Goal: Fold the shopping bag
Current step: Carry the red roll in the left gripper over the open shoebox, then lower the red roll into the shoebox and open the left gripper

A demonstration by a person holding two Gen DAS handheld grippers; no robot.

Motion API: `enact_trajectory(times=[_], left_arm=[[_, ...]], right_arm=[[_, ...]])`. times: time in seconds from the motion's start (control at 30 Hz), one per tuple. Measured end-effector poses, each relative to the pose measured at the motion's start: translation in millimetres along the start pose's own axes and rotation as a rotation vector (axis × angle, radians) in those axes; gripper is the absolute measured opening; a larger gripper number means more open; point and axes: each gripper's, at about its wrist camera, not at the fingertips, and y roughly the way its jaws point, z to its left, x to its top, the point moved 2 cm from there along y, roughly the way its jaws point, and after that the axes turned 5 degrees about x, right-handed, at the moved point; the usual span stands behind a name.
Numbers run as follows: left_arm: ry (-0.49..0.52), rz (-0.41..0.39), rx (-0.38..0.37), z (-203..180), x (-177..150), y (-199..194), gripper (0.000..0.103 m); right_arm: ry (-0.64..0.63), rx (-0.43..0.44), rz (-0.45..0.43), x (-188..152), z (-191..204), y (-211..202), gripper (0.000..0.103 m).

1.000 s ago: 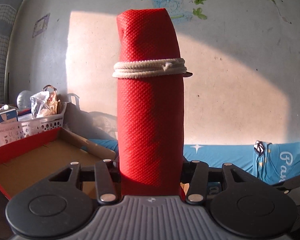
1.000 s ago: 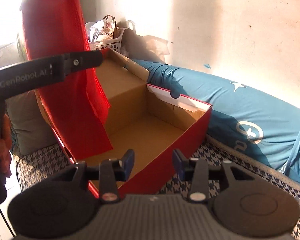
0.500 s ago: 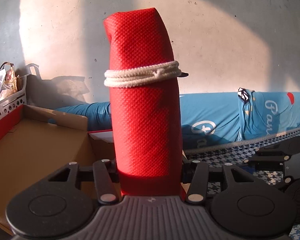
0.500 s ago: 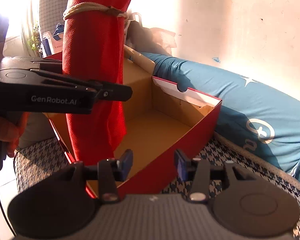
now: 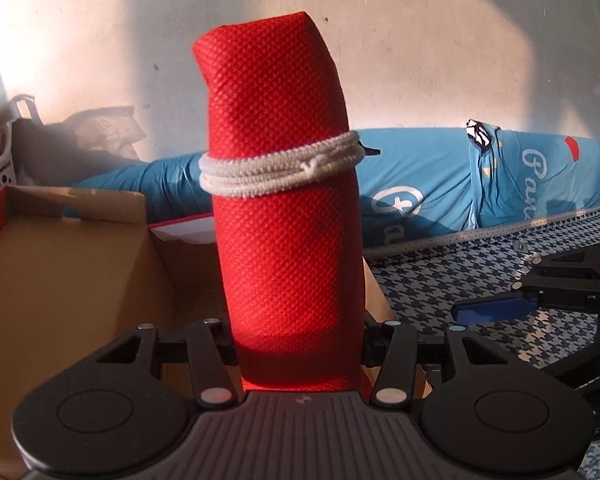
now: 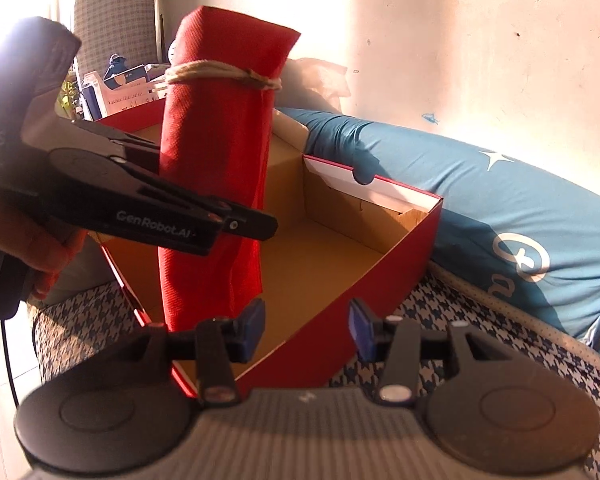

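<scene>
1. Left wrist view: left gripper [image 5: 300, 350] has its jaws pinched on the lower end of the rolled red shopping bag [image 5: 284, 216]; roll stands upright, bound about its upper part by a white cord [image 5: 280, 168]
2. Right wrist view: same roll [image 6: 212, 184] hangs over the open red cardboard box [image 6: 340, 248], its loose bottom edge low inside, near the box's left wall
3. Right gripper [image 6: 306, 330]: jaws spread, nothing between them, just short of the box's near rim
4. Step judged: folding and tying look done; bag is being stowed in the box
5. Next move calls for lowering the roll to the box floor, then releasing; it may tip on release
</scene>
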Motion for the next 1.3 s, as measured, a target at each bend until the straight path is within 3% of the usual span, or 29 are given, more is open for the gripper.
enact_trajectory(times=[0.27, 0.53, 0.77, 0.9, 1.13, 1.2, 1.3], left_arm=[[0.035, 0.173, -0.019, -2.3, -7.0, 46.1, 0.047], [0.046, 0.236, 0.0, 0.3, -16.2, 64.1, 0.048], [0.168, 0.314, 0.067, 2.7, -3.6, 69.3, 0.048], [0.184, 0.381, 0.089, 12.6, -8.6, 81.2, 0.048], [0.147, 0.445, 0.094, 21.5, -22.1, 102.2, 0.064], [0.14, 0.439, 0.118, 23.6, -24.6, 103.9, 0.073], [0.129, 0.41, 0.13, 26.9, -30.2, 101.8, 0.074]], right_arm=[[0.011, -0.005, 0.005, -5.6, -10.6, 2.5, 0.046], [-0.001, -0.004, 0.004, -7.6, -13.8, 6.1, 0.046], [-0.007, 0.001, 0.001, -7.9, -11.8, 9.3, 0.047], [-0.002, 0.006, 0.005, -9.0, -11.3, 14.0, 0.047], [-0.012, 0.004, 0.004, -7.5, -8.0, 21.4, 0.047], [-0.006, 0.007, 0.002, -6.0, -7.6, 22.3, 0.047], [-0.009, 0.014, -0.001, -4.7, -5.5, 23.3, 0.048]])
